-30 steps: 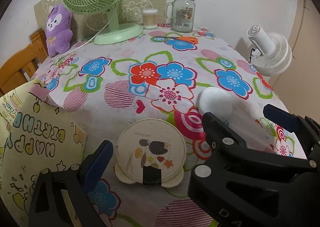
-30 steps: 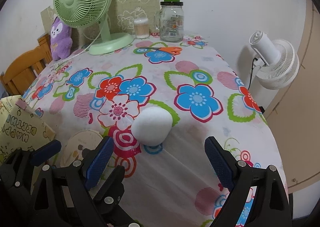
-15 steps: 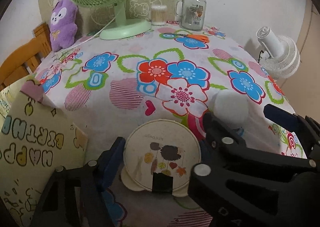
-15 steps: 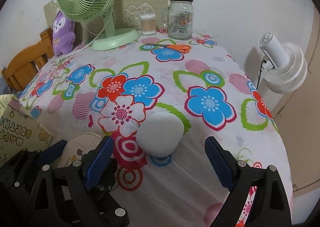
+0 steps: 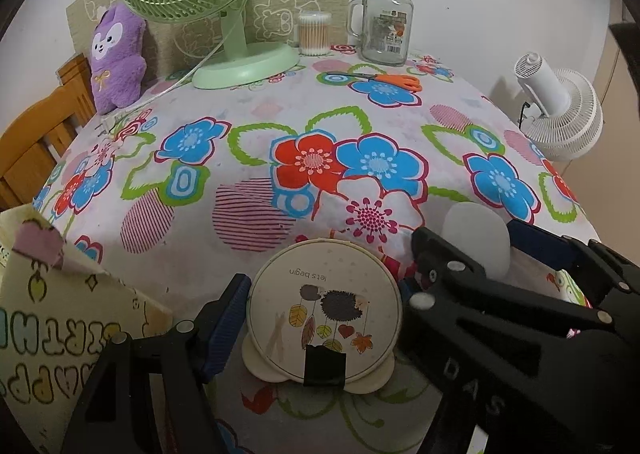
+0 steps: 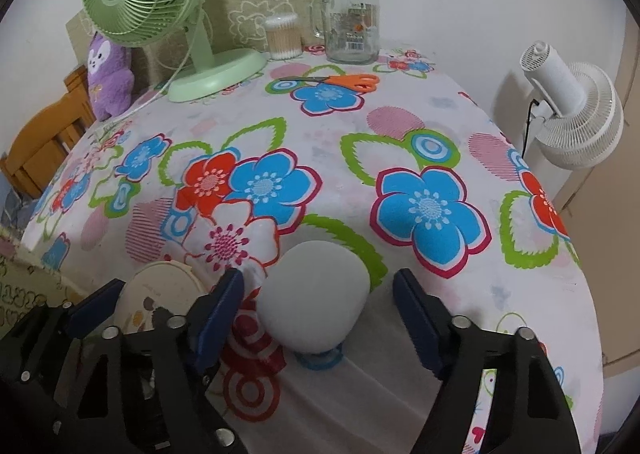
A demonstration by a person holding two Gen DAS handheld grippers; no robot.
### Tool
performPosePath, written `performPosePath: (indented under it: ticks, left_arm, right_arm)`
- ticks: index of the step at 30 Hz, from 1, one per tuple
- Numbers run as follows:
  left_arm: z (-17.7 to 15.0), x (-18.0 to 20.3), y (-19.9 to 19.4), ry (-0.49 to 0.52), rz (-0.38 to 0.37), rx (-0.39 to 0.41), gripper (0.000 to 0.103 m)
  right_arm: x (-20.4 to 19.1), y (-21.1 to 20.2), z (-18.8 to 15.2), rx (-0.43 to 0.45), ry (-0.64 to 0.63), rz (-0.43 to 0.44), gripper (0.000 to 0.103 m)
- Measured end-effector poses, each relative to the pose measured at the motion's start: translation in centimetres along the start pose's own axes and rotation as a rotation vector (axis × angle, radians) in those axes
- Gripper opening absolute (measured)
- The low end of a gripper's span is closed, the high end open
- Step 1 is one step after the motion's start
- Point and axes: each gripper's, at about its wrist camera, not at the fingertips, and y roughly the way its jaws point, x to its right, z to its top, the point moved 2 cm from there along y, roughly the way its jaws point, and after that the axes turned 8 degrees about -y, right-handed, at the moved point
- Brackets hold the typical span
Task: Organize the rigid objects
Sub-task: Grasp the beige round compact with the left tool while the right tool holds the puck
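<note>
A home: a flower-print cloth covers the desk (image 5: 256,126), with a purple plush toy (image 5: 116,58) left of the green plastic desk fan (image 5: 208,6).

The middle of the flowered surface (image 6: 328,158) lies bare, a wide lane for passing. Along the far edge stand the green fan (image 6: 160,14), swab box (image 6: 283,37), glass jar (image 6: 351,26) and scissors (image 6: 340,81). The birthday bag (image 5: 60,318) blocks the near left.
</note>
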Motion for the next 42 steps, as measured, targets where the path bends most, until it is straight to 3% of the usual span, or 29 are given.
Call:
performPosePath:
  ticks: [4, 13, 42]
  left_arm:
    - [0.0, 0.0, 0.0, 0.001, -0.002, -0.002, 0.077]
    - [-0.6, 0.2, -1.1, 0.022, -0.013, 0.005, 0.076]
    - [-3.3, 0.0, -10.2, 0.056, -0.076, 0.068, 0.076]
  right_arm:
    - [0.0, 0.0, 0.1, 0.000, -0.009, -0.032, 0.056]
    - [0.0, -1.2, -0.8, -0.006, 0.017, -0.032, 0.056]
    - [-1.9, -11.4, -3.8, 0.095, 0.059, -0.072, 0.056]
